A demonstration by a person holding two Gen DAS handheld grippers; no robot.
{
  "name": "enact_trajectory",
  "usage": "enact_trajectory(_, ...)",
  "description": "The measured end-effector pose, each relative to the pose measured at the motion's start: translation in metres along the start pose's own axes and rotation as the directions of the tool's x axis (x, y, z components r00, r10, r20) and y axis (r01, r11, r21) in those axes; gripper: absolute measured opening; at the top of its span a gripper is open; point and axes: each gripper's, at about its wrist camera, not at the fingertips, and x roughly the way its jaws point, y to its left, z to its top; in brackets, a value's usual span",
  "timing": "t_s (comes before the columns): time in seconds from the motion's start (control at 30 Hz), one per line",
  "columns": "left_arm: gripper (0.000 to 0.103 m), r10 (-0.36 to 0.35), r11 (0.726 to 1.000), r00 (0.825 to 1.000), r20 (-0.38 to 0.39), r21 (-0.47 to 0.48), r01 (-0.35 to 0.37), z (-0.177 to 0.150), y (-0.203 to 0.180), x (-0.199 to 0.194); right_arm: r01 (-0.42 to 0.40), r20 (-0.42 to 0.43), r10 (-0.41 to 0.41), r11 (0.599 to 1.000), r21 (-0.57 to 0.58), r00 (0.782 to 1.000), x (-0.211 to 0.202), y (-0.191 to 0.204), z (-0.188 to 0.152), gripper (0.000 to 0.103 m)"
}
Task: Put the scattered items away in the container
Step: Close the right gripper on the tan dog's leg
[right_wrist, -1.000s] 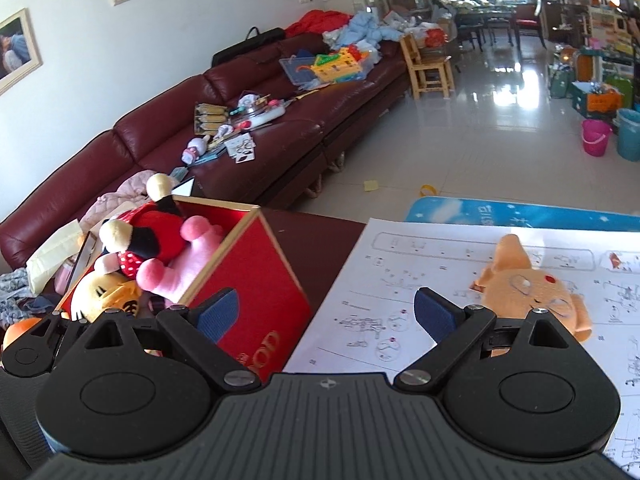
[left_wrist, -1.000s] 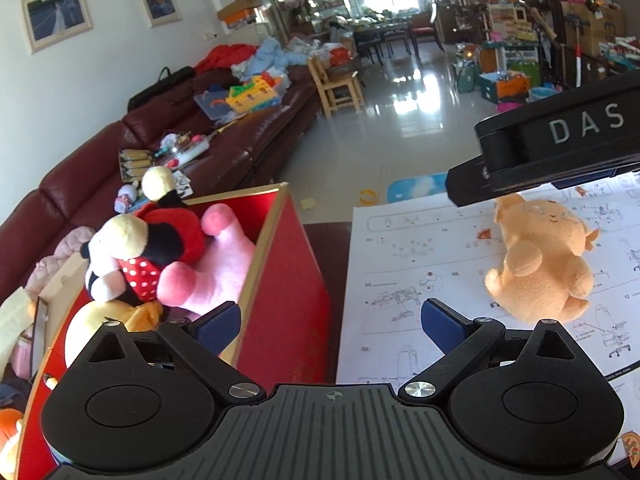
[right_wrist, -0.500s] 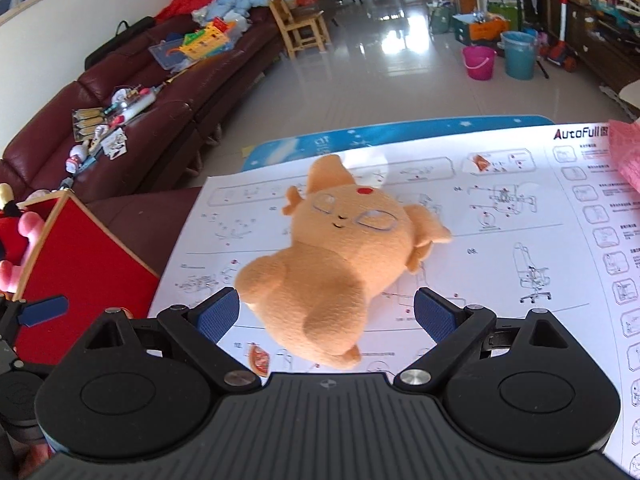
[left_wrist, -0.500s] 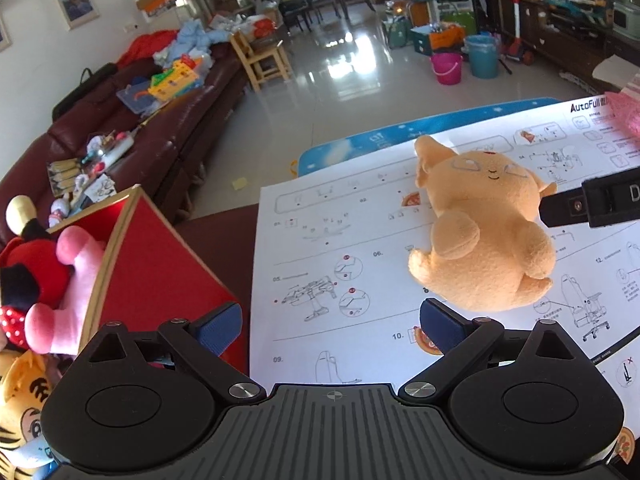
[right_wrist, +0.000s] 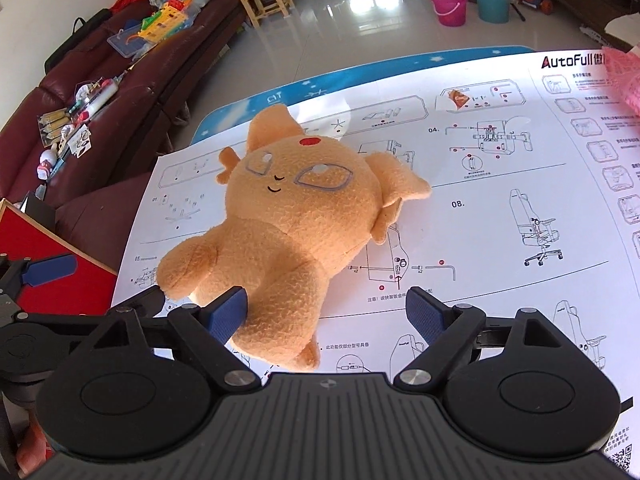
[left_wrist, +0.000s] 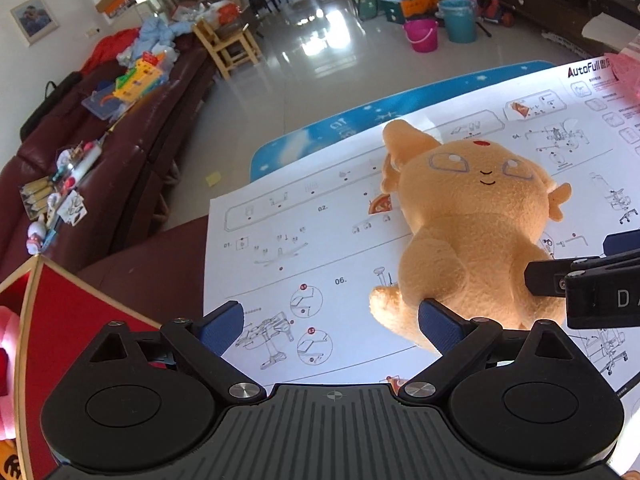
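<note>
Both views now down off the red container [left_wrist: 72, 320] at 9 o'clock, over the orange plush [right_wrist: 296, 216] lying face-up on the instruction sheet [right_wrist: 500, 200] on the desk. Right hand-held gripper [right_wrist: 326, 312] closing, leg between, unclamped. Left hand-held gripper [left_wrist: 330, 326] apart, empty. Pick-up imminent.

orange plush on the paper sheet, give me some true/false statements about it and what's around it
1. The orange plush lies face up on the instruction sheet. True.
2. The plush is already in the red box. False: it lies on the sheet, outside the box.
3. The right gripper is clamped shut on the plush. False: its jaws are closing, with the plush's lower body partly between them, not pinched.
4. The left gripper has nothing between its fingers. True.
5. A pink bucket stands on the floor. True.
</note>
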Motion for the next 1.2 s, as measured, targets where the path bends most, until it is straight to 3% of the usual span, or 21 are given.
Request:
enact_trajectory(0.43, 0.088, -0.05, 0.998, 0.997, -0.058, 0.031, 0.052, 0.005, -0.003, 0.035, -0.031, -0.038, 0.032, 0.999, 0.012, 0.999, 0.02, 0.0, 0.003, 0.083)
enact_trajectory(0.73, 0.088, -0.096, 0.989, 0.995, -0.027, 0.111, 0.098, 0.005, -0.013, 0.046, -0.044, -0.066, 0.049, 0.995, 0.085, 0.997, 0.03, -0.011, 0.001, 0.083)
enact_trajectory(0.8, 0.087, -0.112, 0.987, 0.993, -0.034, 0.115, 0.115, 0.005, -0.016, 0.05, -0.071, -0.069, 0.079, 0.992, 0.108, 0.995, 0.032, -0.011, 0.0, 0.078)
enact_trajectory(0.83, 0.087, -0.132, 0.983, 0.99, -0.038, 0.12, 0.136, 0.005, -0.018, 0.051, -0.089, -0.073, 0.098, 0.989, 0.12, 0.993, 0.033, -0.011, 0.0, 0.07)
enact_trajectory(0.87, 0.083, -0.16, 0.978, 0.986, -0.043, 0.128, 0.164, 0.004, -0.02, 0.051, -0.104, -0.079, 0.115, 0.986, 0.128, 0.99, 0.034, -0.011, 0.0, 0.06)
enact_trajectory(1.0, 0.042, -0.249, 0.943, 0.965, -0.087, 0.204, 0.262, -0.004, -0.042, 0.048, -0.093, -0.058, 0.097, 0.994, 0.059, 0.994, 0.029, 0.001, -0.001, 0.054)
enact_trajectory(1.13, 0.044, -0.326, 0.913, 0.937, -0.128, 0.216, 0.348, -0.02, -0.064, 0.047, -0.099, -0.053, 0.101, 0.994, 0.052, 0.993, 0.021, -0.003, -0.004, 0.05)
enact_trajectory(1.2, 0.05, -0.316, 0.916, 0.942, -0.112, 0.222, 0.334, -0.027, -0.07, 0.042, -0.106, -0.063, 0.11, 0.992, 0.073, 0.992, 0.019, -0.011, -0.007, 0.05)
